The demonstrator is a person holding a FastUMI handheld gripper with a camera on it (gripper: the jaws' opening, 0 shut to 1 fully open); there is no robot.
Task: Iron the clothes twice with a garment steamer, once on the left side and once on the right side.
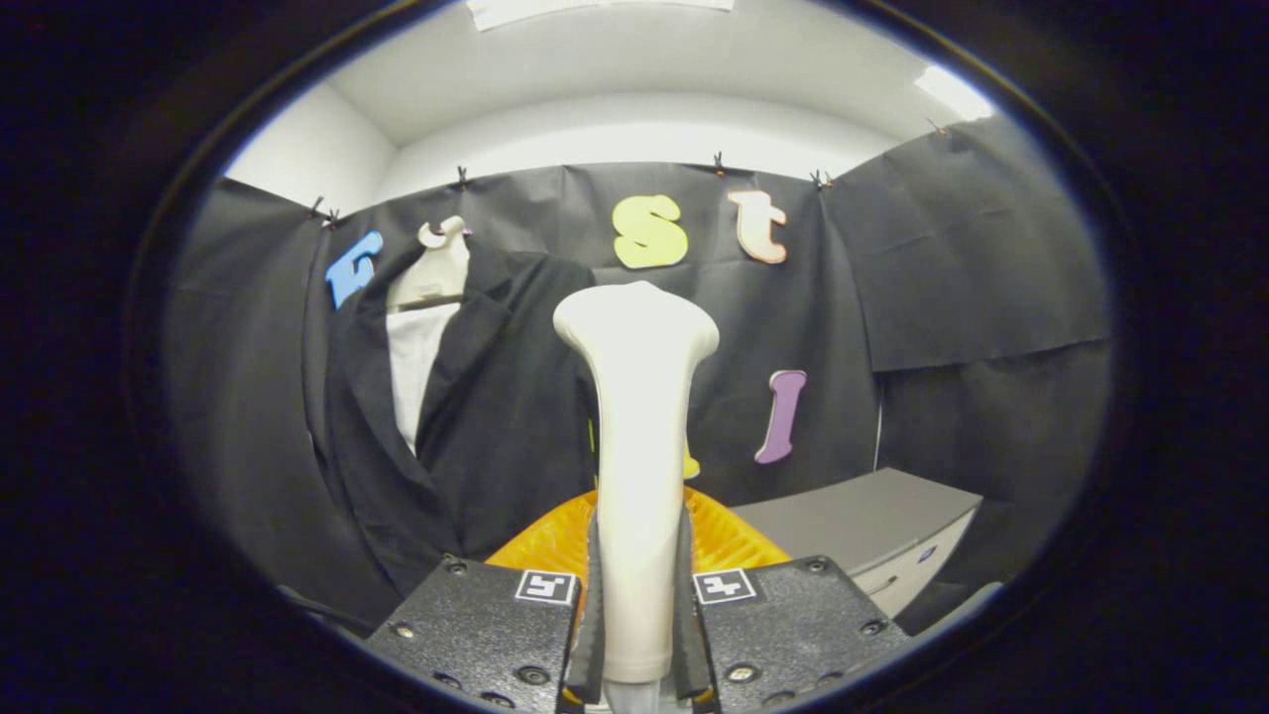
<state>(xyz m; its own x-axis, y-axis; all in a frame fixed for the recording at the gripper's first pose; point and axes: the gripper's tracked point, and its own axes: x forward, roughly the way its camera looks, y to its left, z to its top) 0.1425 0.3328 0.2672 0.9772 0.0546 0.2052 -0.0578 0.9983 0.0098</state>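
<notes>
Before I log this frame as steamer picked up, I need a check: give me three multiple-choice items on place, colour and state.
1. Where does the dark jacket hang?
A. beyond the fingers, left of the steamer
B. on the grey cabinet
C. between the fingers

2. What colour is the basket behind the steamer?
A. green
B. orange
C. white

3. What is the gripper doing?
A. open and empty
B. shut on the steamer
C. shut on the jacket

Answers: 1 A, it hangs on a hanger by the wall; 2 B, orange mesh shows beside the handle; 3 B, both fingers press the handle.
</notes>
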